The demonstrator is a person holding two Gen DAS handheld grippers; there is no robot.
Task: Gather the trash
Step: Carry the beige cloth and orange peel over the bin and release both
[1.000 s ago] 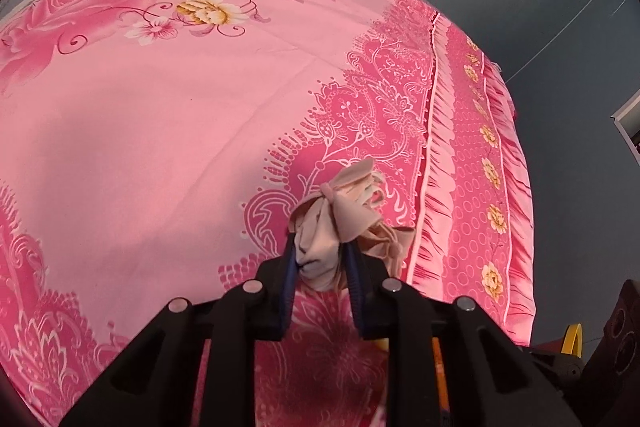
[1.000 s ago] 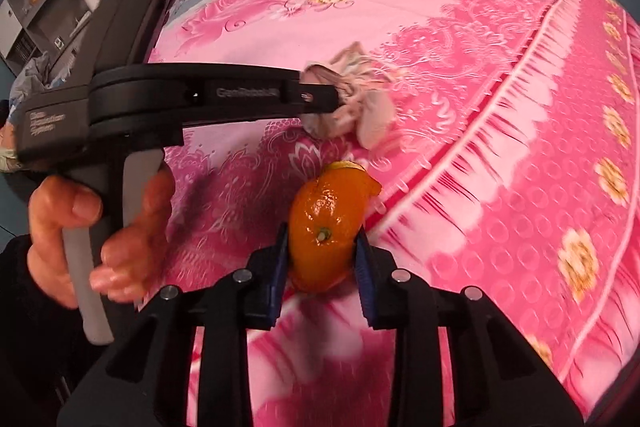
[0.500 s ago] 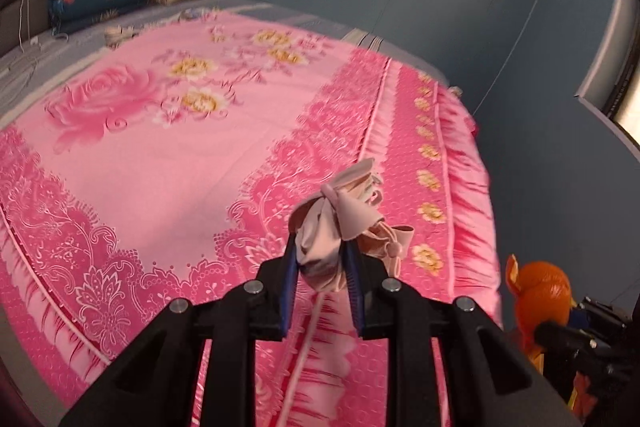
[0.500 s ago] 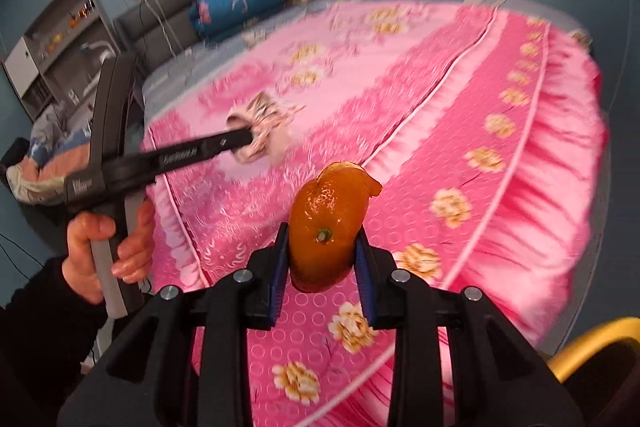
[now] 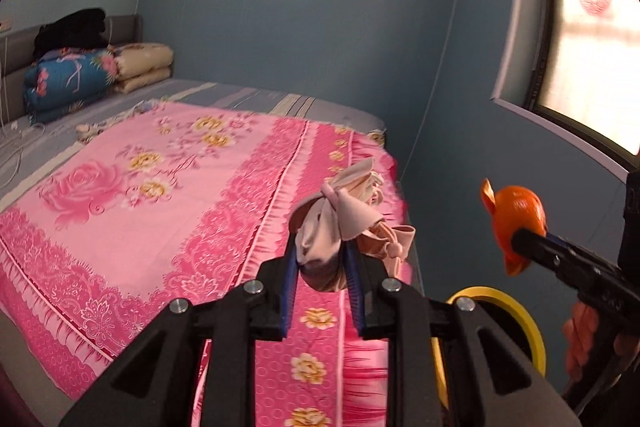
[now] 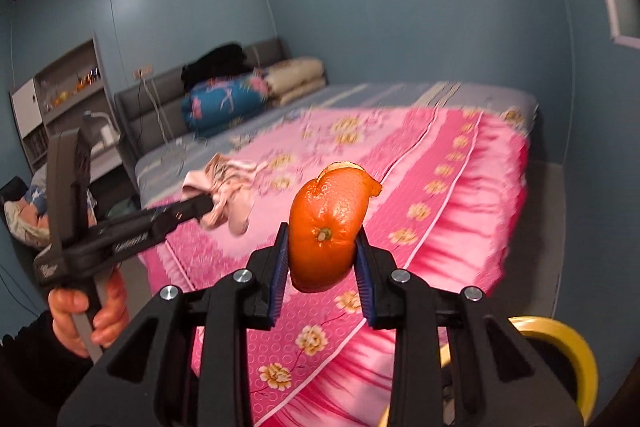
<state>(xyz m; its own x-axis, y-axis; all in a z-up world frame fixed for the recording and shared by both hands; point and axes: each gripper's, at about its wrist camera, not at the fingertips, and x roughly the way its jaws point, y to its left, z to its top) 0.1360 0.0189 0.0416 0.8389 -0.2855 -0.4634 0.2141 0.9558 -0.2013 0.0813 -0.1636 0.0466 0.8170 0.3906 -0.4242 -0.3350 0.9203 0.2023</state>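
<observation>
- Two pieces of trash are held in the air above the pink bedspread [image 5: 168, 195], one in each gripper.
- Left gripper [image 5: 320, 263]: jaws clenched on a knotted beige wrapper [image 5: 340, 223], soft and crumpled, with loose ends hanging over the bedspread's near edge.
- Right gripper [image 6: 322, 255]: jaws clamped on an orange peel [image 6: 326, 227], a hollow shell with its stem end facing the camera and a torn flap on top.
- A yellow-rimmed bin [image 6: 560, 351] stands on the floor just beside the bedspread's right corner.
- To do this well, probably carry each piece directly over the bin before releasing; the limp wrapper may snag on the pads.
</observation>
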